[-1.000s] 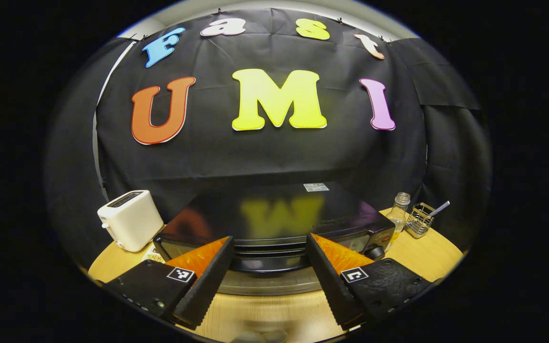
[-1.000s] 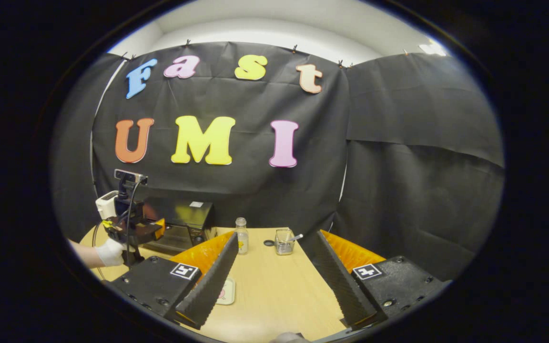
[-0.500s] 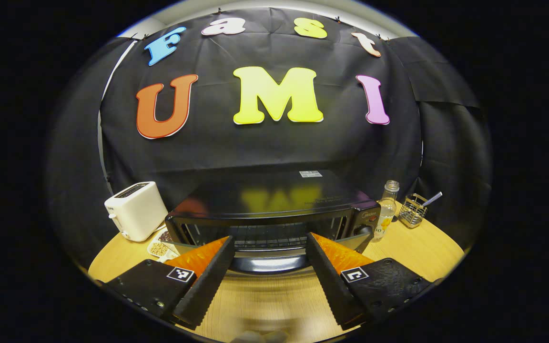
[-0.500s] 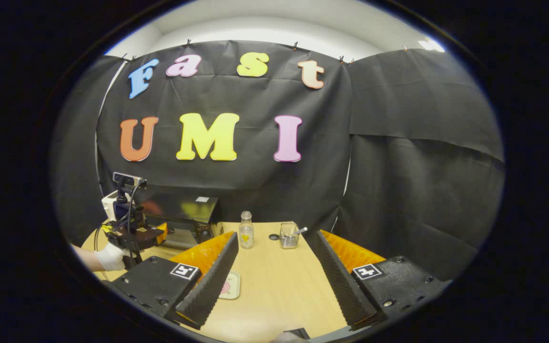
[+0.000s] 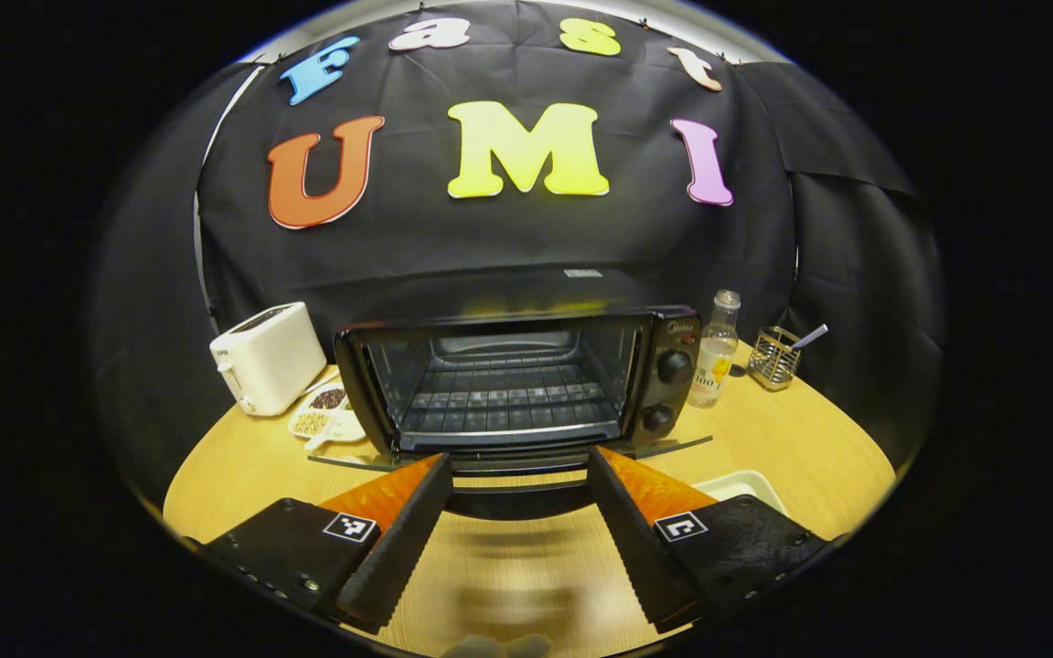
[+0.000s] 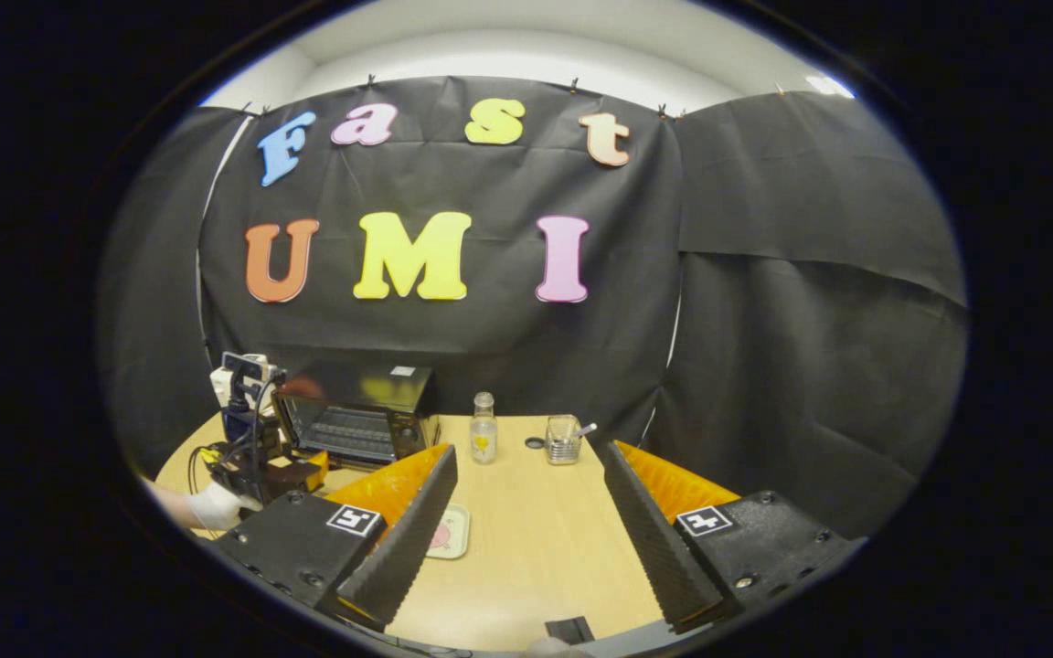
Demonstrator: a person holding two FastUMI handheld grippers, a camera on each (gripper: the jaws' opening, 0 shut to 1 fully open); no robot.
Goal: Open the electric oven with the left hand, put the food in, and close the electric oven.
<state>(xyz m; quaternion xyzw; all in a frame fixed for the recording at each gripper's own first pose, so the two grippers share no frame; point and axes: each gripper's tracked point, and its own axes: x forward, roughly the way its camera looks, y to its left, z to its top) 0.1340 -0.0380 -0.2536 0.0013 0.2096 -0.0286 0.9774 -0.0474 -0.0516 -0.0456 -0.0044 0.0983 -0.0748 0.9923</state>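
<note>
The black electric oven stands in front of me with its glass door swung down flat, showing the wire rack inside. My left gripper is open, one finger on each side of the door's front edge, pressing on nothing. A pale tray peeks out on the table to the right. In the right gripper view the tray holds pink food beside the left finger of my right gripper, which is open above the table. Further left there, a gloved hand holds the left gripper before the oven.
A white toaster and a small dish of beans sit left of the oven. A glass bottle and a wire holder stand to its right. The round wooden table has bare surface between the right gripper's fingers.
The oven door has swung down from nearly closed to fully open as my left gripper moved down and back. My right gripper has barely shifted.
</note>
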